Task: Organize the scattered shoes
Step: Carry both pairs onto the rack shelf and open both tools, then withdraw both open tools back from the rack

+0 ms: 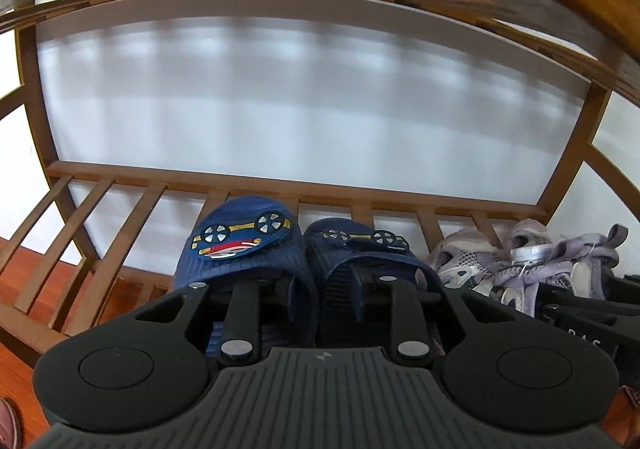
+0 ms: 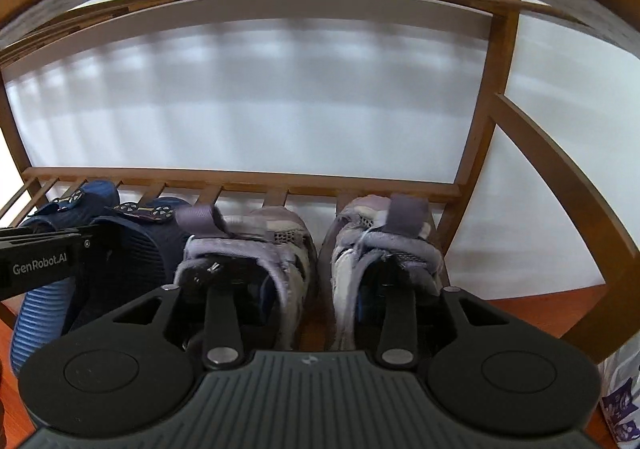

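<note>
white wall shows behind a slatted wooden rack (image 1: 256, 191). on its lower shelf sit the blue slippers (image 1: 244, 249), the lilac sneakers (image 2: 308, 249) just right of them. both left gripper (image 1: 318, 289) and right gripper (image 2: 310, 285) stand spread, one finger inside each shoe of a pair. pulled back carelessly, a finger could catch a heel and drag a shoe off the rack.

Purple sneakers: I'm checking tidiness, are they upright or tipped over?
Upright. Both purple sneakers stand side by side on the rack's slats, openings up, toes to the wall.
</note>
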Demonstrator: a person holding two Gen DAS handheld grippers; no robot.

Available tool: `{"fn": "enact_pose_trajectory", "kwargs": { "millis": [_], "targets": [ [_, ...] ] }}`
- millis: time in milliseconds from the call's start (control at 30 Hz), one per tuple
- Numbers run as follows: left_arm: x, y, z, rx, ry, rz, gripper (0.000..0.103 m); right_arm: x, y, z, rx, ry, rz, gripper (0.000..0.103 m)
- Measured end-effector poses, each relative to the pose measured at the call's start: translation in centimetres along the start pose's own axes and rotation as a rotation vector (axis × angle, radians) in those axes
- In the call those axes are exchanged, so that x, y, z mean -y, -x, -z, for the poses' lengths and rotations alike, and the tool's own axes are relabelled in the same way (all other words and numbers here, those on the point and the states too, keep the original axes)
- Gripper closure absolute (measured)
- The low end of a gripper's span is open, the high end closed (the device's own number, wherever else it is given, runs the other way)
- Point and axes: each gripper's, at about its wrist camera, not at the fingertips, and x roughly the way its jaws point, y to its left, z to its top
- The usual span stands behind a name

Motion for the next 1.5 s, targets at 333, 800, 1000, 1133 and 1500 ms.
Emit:
{"fn": "enact_pose_trajectory", "kwargs": {
  "millis": [333, 800, 1000, 1133, 1500],
  "targets": [
    [-0.3, 3.4, 0.2, 0.017, -0.004, 0.045, 0.039, -0.7, 5.3, 1.4, 0.066, 0.015, -0.015, 0.035],
    [-1.0, 9.9, 4.9, 0.024, 0.042, 0.066, 0.024, -0.8, 12.9, 5.9, 0.193, 0.016, -0.009, 0.02],
    [-0.7, 10.9, 7.3, 0.006, 0.044, 0.078, 0.023, -0.8, 13.4, 8.2, 0.193, 0.005, -0.014, 0.019],
    [-0.5, 10.9, 9.1, -0.009, 0.073, 0.082, 0.025, -0.7, 13.8, 9.7, 0.193, -0.003, -0.018, 0.019],
    [0.2, 9.4, 10.7, 0.039, 0.074, 0.001, 0.027, -1.0, 11.5, 13.0, 0.166, -0.002, 0.006, 0.019]
  ]
}}
